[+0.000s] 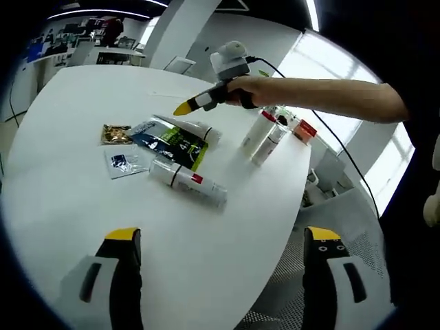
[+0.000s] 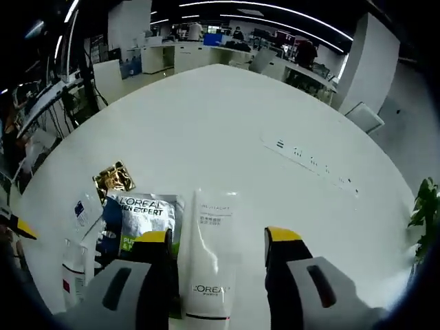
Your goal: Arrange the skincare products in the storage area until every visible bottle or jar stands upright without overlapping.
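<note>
White round tabletop in the left gripper view, products clustered mid-surface. Left tool hangs low over bare surface, jaws wide apart, empty. Right tool enters from the right in a person's hand, its yellow tip over the white tube; from here cannot tell how its jaws stand. Lying flat: the tube, a dark sachet pack, a white bottle with red label, a gold sachet, a small clear sachet. Two white bottles sit near the far edge beside a red-capped item; whether they stand or lean is hard to read through the distortion.

Right gripper view: right tool has its jaws apart, straddling the white tube, not clamped. Sachet pack lies just beside the tube, tucked under the left jaw.

Risk: closing now could catch the pack with the tube, or squeeze the soft tube so it slips. The tube's lower end is cut off, so its cap is unseen.
</note>
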